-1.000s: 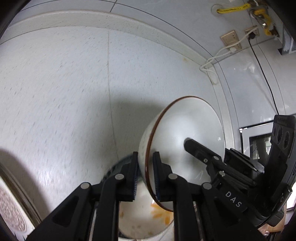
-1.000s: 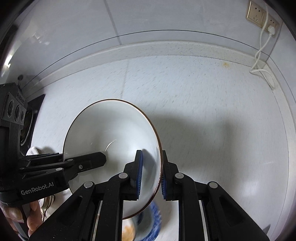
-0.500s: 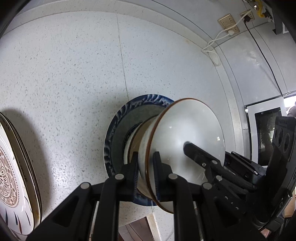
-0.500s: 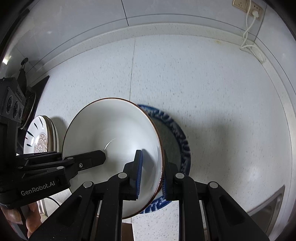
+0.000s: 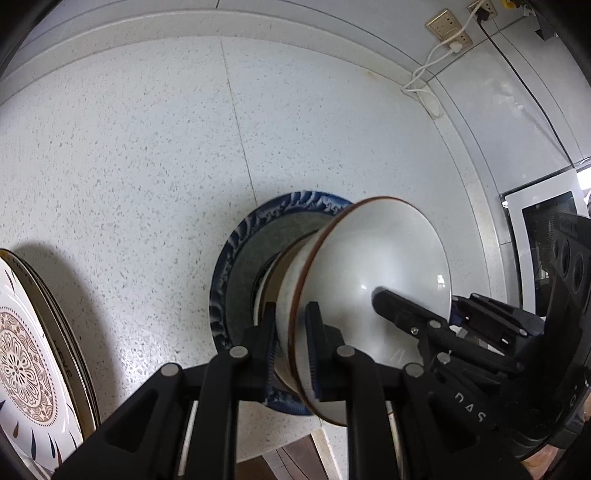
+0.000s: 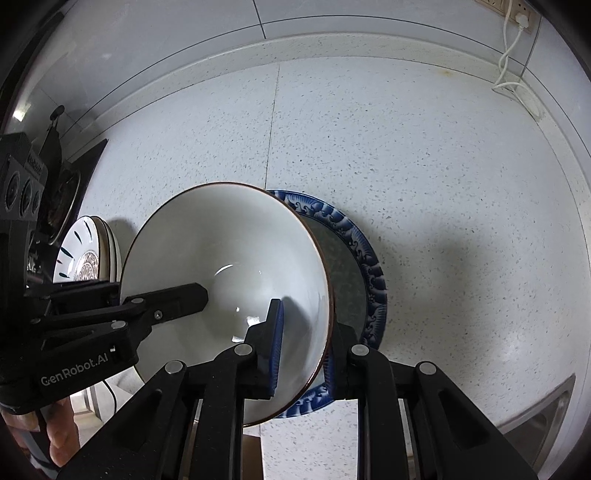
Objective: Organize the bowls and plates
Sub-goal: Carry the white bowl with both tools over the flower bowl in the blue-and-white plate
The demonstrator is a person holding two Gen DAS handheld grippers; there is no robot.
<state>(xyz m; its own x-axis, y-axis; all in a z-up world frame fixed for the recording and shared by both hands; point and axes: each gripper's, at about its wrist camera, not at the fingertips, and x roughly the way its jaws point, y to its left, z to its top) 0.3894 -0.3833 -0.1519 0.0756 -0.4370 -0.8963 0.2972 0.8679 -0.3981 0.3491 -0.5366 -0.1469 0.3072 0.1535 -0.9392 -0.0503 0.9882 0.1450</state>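
A white bowl with a brown rim (image 5: 369, 288) (image 6: 221, 258) is held from both sides over a blue-rimmed plate (image 5: 236, 258) (image 6: 365, 258) on the speckled counter. My left gripper (image 5: 291, 328) is shut on the bowl's near rim, one pad inside and one outside. My right gripper (image 6: 304, 332) is shut on the opposite rim in the same way. Each wrist view shows the other gripper's finger (image 5: 399, 314) (image 6: 177, 299) reaching into the bowl. A second, darker rim (image 5: 275, 273) shows just beneath the bowl, on the plate.
A stack of patterned white plates (image 5: 26, 362) (image 6: 85, 258) lies left of the blue plate. A stove (image 6: 66, 192) sits at far left, a sink corner (image 6: 546, 406) at lower right. A wall socket with white cable (image 5: 447, 33) is at the back. The counter's front edge (image 6: 295, 443) is just below the plate.
Both grippers carried the bowl across the counter and down over the blue plate, which came into view with the patterned plates. In the last half second the bowl barely moved.
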